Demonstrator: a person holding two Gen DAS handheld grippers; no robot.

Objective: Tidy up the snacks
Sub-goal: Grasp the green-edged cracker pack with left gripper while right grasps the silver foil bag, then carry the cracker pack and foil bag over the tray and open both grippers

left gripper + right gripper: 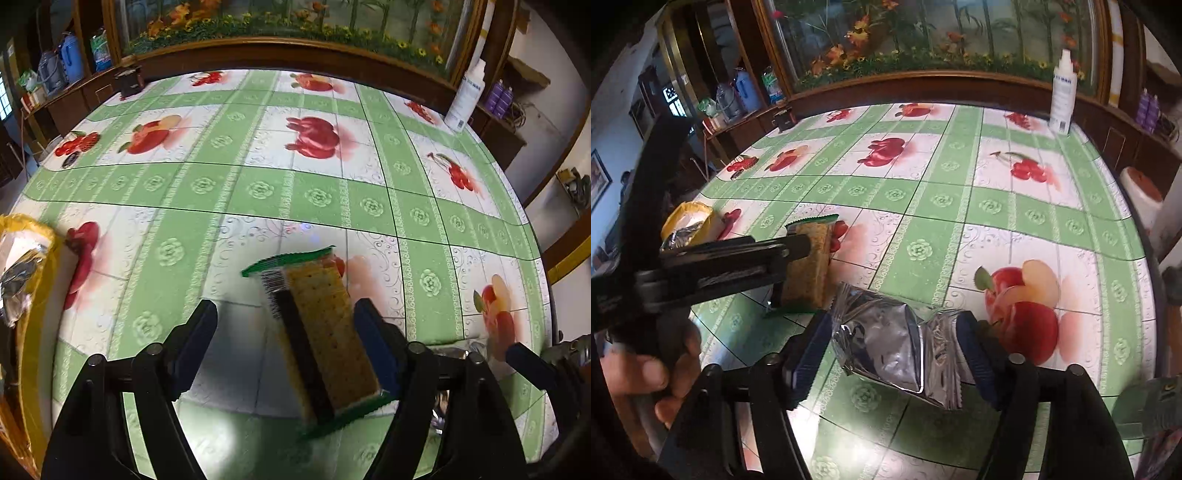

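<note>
Left wrist view looks down over the left tool [286, 325], whose two black fingers with blue pads stand wide apart around a clear green-edged packet of tan square crackers [325, 332]. The packet lies tilted between the fingers, its sealed green end pointing away and its barcode strip toward the left; its right edge looks to be against the right pad [373, 343], while the left pad stands clear of it, so nothing is clamped. Whether the packet rests flat on the desk [258, 188] or is lifted slightly I cannot tell. That desk wears a green-and-white checked oilcloth printed with red fruit. At the far left edge sits a yellow plastic bag [33, 258] with a silvery wrapper inside. A tall white plastic bottle [466, 96] stands at the far right corner of the desk. Right wrist view shows the right tool [892, 345] with its blue-padded fingers spread around a crumpled silver foil snack pouch [886, 339] lying on the oilcloth; the right pad touches the pouch's crinkled end, the left pad is just beside it, and whether they press it I cannot tell. To the left, the other tool reaches across with the cracker packet at its tip, and the yellow bag sits beyond it near the desk's left edge.
</note>
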